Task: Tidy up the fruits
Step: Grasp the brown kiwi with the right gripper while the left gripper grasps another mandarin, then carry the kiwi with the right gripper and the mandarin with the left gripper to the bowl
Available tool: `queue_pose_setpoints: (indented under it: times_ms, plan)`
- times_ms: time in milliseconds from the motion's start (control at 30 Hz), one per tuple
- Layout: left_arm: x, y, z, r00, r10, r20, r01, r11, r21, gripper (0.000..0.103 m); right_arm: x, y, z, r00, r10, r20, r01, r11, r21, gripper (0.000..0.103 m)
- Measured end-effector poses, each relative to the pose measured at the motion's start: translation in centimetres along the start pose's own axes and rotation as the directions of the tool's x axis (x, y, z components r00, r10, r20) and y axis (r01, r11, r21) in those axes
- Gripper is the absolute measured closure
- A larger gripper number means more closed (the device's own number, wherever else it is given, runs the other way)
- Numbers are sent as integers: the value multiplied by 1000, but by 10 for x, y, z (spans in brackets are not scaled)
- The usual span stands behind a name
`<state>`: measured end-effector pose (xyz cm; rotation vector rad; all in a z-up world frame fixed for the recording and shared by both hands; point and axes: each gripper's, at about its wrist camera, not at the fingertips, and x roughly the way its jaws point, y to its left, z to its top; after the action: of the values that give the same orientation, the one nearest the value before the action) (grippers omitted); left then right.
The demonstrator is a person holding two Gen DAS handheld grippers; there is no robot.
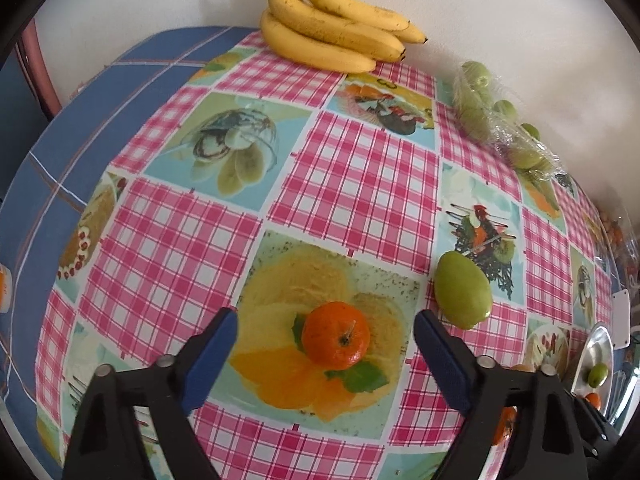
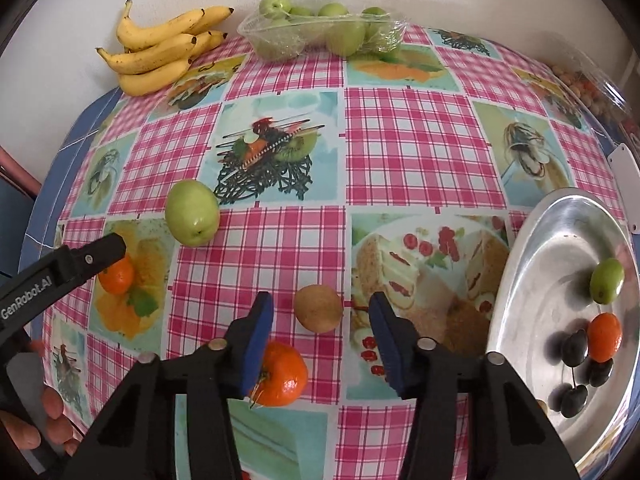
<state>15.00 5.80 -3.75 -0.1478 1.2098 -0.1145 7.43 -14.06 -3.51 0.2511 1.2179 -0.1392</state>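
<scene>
Between the open jaws of the left gripper (image 1: 324, 344), low in its frame, sits a tangerine (image 1: 335, 337), not yet pressed. Right gripper (image 2: 320, 334) jaws stand apart around a brown kiwi-like fruit (image 2: 319, 308), without touching it; a second tangerine (image 2: 280, 374) lies beside its left pad. On the metal tray (image 2: 532, 264), at right, already lie some fruits. I judge the sorting partly done: a green apple (image 2: 193, 213) and these fruits remain on the tabletop (image 2: 416, 148).

From your right wrist view, the bananas (image 2: 160, 46) lie at eleven o'clock, the bagged fruit (image 2: 324, 30) at twelve, the tray (image 2: 532, 264) at three, all on the table (image 2: 400, 152).
</scene>
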Motion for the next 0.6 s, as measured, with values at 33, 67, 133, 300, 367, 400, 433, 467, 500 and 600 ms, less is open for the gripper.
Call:
queue_pose_setpoints:
  times_ms: [33,67,133,300,367,400,433,467,500,600]
  plan:
    - [2,0,0,1000,-3,-6,3,1000,-1,16,2,0,1,1000,0,-3,0,1000,-2,58]
    - [4,0,0,1000,-9,-12,9,1000,-1,18,3,1,1,1000,-2,-5,2,1000,-2,62]
    - [6,0,0,1000,-15,-22,14,1000,-5,26,6,1,2,1000,-6,-12,6,1000,0,69]
    - [11,1,-1,998,-42,-51,41,999,-15,58,8,-1,1,1000,7,-18,-6,1000,16,76]
    - [11,-1,-2,998,-42,-52,42,999,-5,64,6,-2,1,1000,11,-15,-11,1000,19,76]
    - [11,-1,-2,998,-44,-52,44,999,0,64,4,-3,1,1000,15,-12,-15,1000,22,76]
    - [11,-2,-2,997,-51,-53,51,999,2,64,3,-3,1,1000,20,-8,-20,1000,24,76]
    - [9,-3,-2,997,-61,-51,62,998,2,64,-1,-3,1,1000,23,-2,-23,999,25,76]
    - [8,-3,-1,997,-63,-49,63,998,3,64,-4,-3,2,1000,27,7,-27,999,25,76]
    - [3,-5,1,997,-66,-36,67,998,7,64,-14,-3,3,999,40,29,-41,999,24,76]
